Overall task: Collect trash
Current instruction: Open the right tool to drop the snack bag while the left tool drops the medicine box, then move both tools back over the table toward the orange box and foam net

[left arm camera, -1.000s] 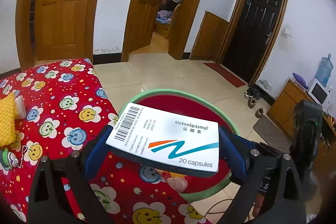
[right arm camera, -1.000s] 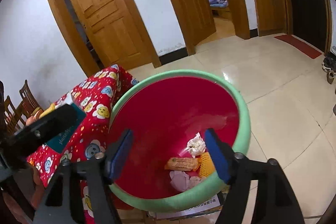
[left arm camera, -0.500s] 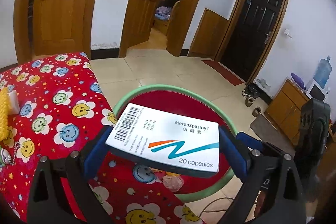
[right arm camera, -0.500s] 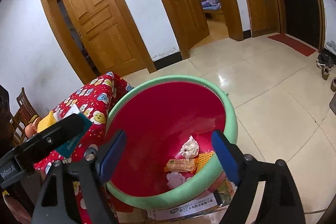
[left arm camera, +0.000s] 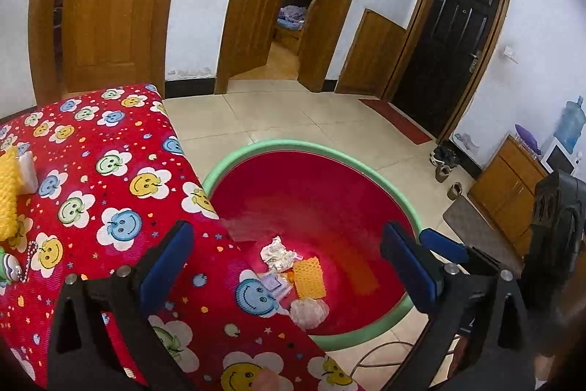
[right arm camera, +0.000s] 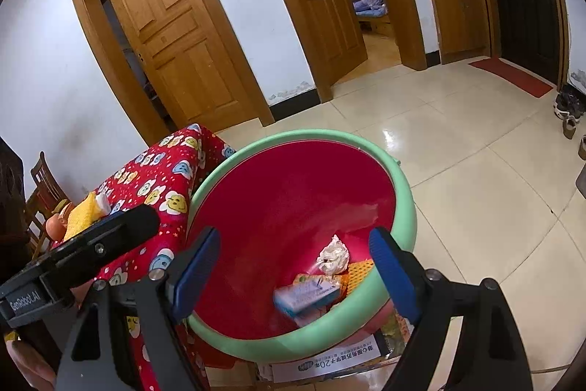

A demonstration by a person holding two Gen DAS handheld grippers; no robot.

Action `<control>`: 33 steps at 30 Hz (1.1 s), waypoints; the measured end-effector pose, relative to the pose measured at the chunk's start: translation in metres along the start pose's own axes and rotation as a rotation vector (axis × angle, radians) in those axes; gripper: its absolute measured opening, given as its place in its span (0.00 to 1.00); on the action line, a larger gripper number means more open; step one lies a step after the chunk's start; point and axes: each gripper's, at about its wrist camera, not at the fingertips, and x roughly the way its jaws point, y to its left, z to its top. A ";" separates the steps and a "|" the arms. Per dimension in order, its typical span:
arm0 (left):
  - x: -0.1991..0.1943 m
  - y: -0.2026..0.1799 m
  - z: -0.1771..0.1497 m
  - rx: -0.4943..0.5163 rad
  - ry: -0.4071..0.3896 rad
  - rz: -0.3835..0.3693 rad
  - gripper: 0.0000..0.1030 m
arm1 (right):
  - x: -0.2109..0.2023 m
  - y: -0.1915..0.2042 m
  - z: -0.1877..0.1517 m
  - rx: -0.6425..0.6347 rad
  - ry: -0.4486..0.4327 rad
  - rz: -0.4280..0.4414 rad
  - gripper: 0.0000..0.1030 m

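Note:
A red bin with a green rim stands on the floor beside the table, shown in the right wrist view too as the bin. A white-and-blue medicine box, blurred, drops inside it onto crumpled paper and other scraps. My left gripper hangs over the table edge and the bin, its jaws opening with nothing between them. My right gripper is open above the bin, holding nothing. The left gripper's black finger shows at the left of the right wrist view.
The table wears a red smiley-flower cloth, with a yellow knitted sponge and a small beaded keychain at its left. Printed cartons lie under the bin. Tiled floor stretches to wooden doors; shoes and a cabinet stand right.
The left gripper let go of the medicine box, which has fallen into the bin. The right gripper's jaws have spread wider. Neither hand has shifted.

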 end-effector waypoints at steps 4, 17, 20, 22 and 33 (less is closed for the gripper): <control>-0.002 0.002 0.000 -0.002 -0.005 0.004 0.97 | 0.000 0.001 0.000 0.000 0.000 0.000 0.83; -0.015 -0.002 -0.003 0.024 -0.036 0.033 0.97 | -0.001 0.001 0.000 0.001 -0.003 0.001 0.83; -0.017 -0.003 -0.004 0.036 -0.037 0.023 0.97 | -0.001 0.001 0.000 0.000 -0.003 0.001 0.83; -0.019 -0.006 -0.005 0.046 -0.042 0.010 0.97 | -0.003 0.002 0.000 -0.001 -0.005 0.003 0.83; -0.042 0.010 -0.004 0.002 -0.080 -0.006 0.95 | -0.007 0.028 0.018 0.012 -0.034 0.071 0.83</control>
